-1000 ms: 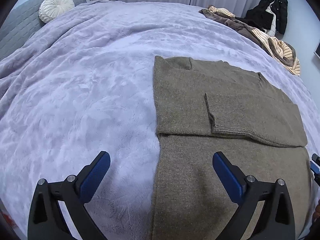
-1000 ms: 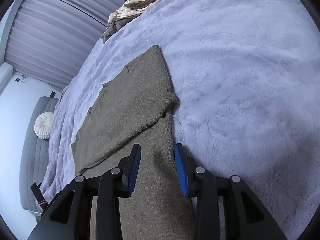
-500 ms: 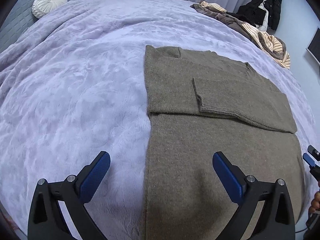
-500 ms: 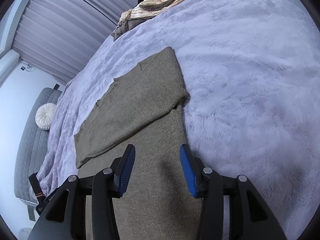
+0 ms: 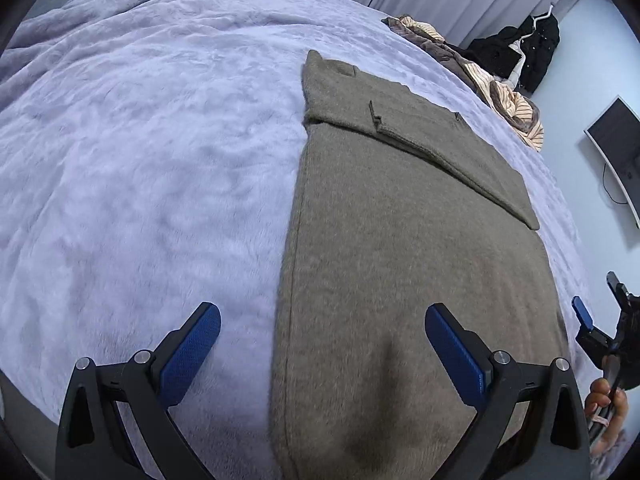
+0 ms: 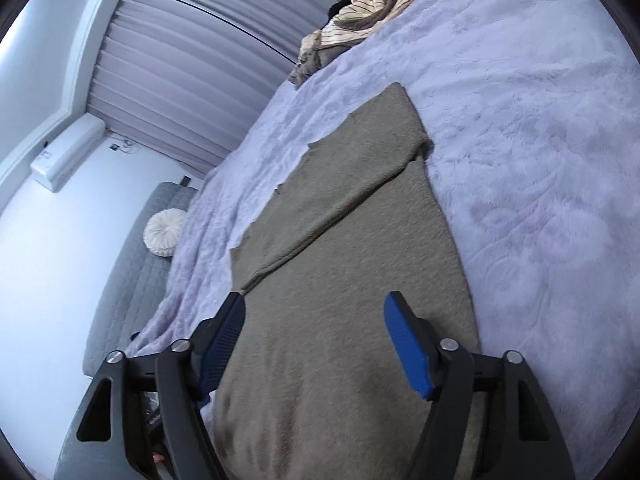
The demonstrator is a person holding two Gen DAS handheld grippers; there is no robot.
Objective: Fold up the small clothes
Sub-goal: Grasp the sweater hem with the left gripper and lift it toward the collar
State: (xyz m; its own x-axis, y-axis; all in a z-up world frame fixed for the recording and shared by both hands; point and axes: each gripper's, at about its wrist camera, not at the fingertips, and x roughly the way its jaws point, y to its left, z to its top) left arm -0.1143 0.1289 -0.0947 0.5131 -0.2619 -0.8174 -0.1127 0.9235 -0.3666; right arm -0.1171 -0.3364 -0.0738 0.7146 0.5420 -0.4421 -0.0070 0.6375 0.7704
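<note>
An olive-brown knitted sweater (image 5: 400,240) lies flat on the lilac fleece blanket (image 5: 140,160), its sleeves folded across the chest at the far end. My left gripper (image 5: 320,328) is open wide above the sweater's near left edge, nothing between its blue pads. The right gripper (image 6: 316,320) hovers over the near part of the sweater (image 6: 340,280); its jaws are opening and no cloth is between them. From the left wrist view, the right gripper's blue pad (image 5: 582,316) and a hand (image 5: 608,404) show at the right edge.
A heap of striped and brown clothes (image 5: 480,88) lies at the bed's far corner, dark garments (image 5: 524,52) hanging behind it. A round white cushion (image 6: 164,232) leans on a grey headboard (image 6: 132,280). Curtains (image 6: 200,60) and a monitor (image 5: 616,140) line the walls.
Both grippers drew back toward the sweater's near end, so more of its body fills the views. The right gripper's jaws spread from narrow to wide. The left stayed open.
</note>
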